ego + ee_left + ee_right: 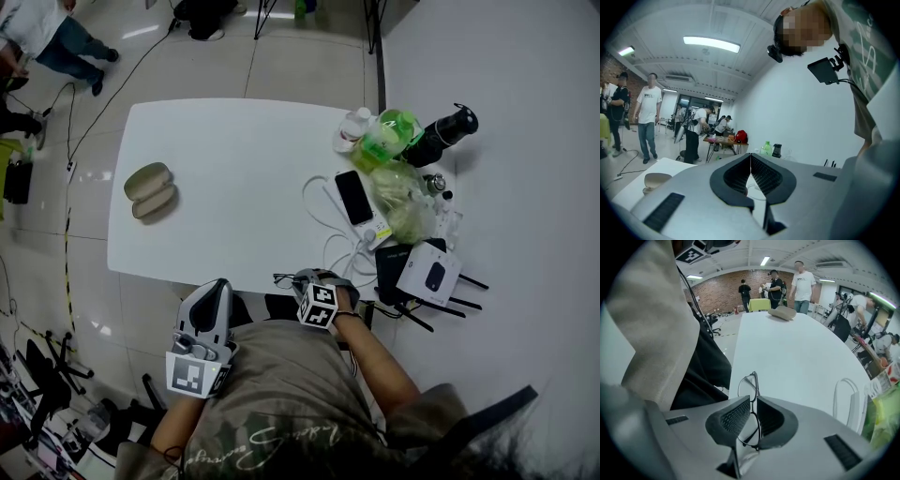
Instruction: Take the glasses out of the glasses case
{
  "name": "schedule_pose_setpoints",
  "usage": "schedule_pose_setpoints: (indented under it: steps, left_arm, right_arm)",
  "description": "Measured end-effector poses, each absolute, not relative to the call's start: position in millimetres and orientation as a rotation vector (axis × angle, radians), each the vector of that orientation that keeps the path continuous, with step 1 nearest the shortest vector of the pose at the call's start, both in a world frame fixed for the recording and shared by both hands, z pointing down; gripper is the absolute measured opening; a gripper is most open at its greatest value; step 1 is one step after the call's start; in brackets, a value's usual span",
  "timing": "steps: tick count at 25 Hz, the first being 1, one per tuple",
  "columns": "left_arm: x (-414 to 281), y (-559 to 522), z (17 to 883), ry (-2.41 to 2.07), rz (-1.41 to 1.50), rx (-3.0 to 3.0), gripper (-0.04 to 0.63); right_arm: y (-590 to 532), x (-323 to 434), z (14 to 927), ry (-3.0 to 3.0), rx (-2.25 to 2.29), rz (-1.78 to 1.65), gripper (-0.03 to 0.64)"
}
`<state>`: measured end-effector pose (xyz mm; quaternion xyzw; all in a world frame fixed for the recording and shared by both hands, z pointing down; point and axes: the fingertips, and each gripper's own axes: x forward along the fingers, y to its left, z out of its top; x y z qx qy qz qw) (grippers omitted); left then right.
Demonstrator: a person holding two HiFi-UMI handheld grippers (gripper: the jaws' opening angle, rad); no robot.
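Observation:
The beige glasses case [150, 191] lies open on the left part of the white table [234, 169], with both halves empty. In the right gripper view the case [783, 312] shows far off along the table. My right gripper [302, 278] hovers at the table's near edge, shut on thin black-framed glasses [284, 279]. Seen from the right gripper [753, 401], the glasses [749, 386] stand upright between the jaws, one lens sticking out ahead. My left gripper [217, 286] is held off the table by my body. Its jaws [750, 159] are shut with nothing between them.
At the table's right end sit a black phone [353, 197], a looped white cable [323, 202], a green bottle [394, 127], a black flask [441, 136], a plastic bag [403, 197] and a white router box [429, 272]. People stand beyond the table [802, 284].

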<state>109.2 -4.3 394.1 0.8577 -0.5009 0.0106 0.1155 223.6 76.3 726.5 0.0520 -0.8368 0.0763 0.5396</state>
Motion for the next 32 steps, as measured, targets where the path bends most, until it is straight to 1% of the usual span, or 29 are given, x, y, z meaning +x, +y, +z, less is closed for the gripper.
schedule_pose_setpoints:
  steps: [4,10,14,22,23,32]
  left_arm:
    - [103.7,-5.5,392.4,-1.462,0.013,2.512,0.009]
    - [77.9,0.3,401.0,-1.465,0.007,2.463,0.009]
    - [65.9,1.0,400.4,-1.422,-0.04,2.464,0.009]
    - [16.1,2.5,389.5,-1.332,-0.149,2.459,0.009]
    - [11.2,4.6,388.9,-1.307,-0.151,2.47,0.009]
    - [-30.3,22.2,381.1,-1.024,-0.197,2.539,0.009]
  right_arm:
    - [67.7,227.1,717.1,-1.988,0.178,0.207,0.028]
    - [40.6,235.8,686.5,-2.041,0.378,0.308,0.028]
    - [25.3,227.9,658.0,-2.08,0.502,0.255,0.028]
    - [14.2,162.0,575.2,-2.263,0.766,0.176,0.025]
    - [14.0,153.2,564.3,-2.286,0.799,0.166,0.011]
    - [21.1,88.5,482.8,-2.393,1.177,0.189,0.011]
